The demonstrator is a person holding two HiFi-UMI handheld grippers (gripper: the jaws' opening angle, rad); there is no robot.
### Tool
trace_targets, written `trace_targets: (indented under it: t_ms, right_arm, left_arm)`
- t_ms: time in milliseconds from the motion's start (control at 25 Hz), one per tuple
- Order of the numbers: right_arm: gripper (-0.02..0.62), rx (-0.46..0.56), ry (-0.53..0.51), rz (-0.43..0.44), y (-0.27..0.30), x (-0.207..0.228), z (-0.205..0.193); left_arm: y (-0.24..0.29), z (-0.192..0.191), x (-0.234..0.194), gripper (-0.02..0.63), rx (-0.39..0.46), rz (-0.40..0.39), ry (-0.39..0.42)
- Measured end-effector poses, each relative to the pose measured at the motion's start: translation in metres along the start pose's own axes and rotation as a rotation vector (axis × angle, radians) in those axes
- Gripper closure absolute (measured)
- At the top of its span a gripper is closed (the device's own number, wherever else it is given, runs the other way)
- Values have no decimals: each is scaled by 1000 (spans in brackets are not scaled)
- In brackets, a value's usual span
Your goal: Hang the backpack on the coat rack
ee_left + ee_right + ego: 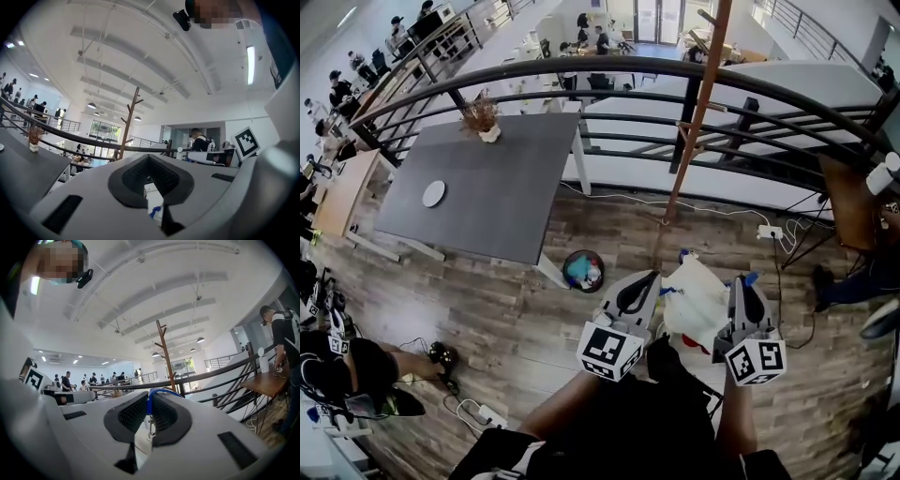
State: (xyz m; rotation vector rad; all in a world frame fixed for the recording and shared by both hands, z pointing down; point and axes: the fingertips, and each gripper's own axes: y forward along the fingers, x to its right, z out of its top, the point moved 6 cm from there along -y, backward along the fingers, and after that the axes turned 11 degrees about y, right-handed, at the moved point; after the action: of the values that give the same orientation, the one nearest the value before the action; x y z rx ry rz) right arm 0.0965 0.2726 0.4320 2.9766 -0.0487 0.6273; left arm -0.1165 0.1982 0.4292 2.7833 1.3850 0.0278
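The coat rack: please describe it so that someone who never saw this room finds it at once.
Find the curved black railing. Right of the grey table, one thin pole stands before it: the coat rack. Only it is reddish-brown wood, with branch-like pegs.

A grey worktop fills ten o'clock, with a white disc lying on it and a dried plant at its far edge. A round bin stands on the floor just beside it. A black railing curves across twelve o'clock.
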Motion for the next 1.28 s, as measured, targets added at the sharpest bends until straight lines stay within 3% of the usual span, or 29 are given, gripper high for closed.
trace_targets:
  t_ms: [400,840,1280]
  right_arm:
    - [569,3,46,68,29,17,11]
    - [569,-11,0,112,97,60,34]
    - [569,-16,-12,183,129,100,56]
  left_arm:
    - [45,-2,-4,598,-12,21,2]
    - [128,2,-18,598,-34,31,-3]
    - [183,9,-3,598,-49,74,6]
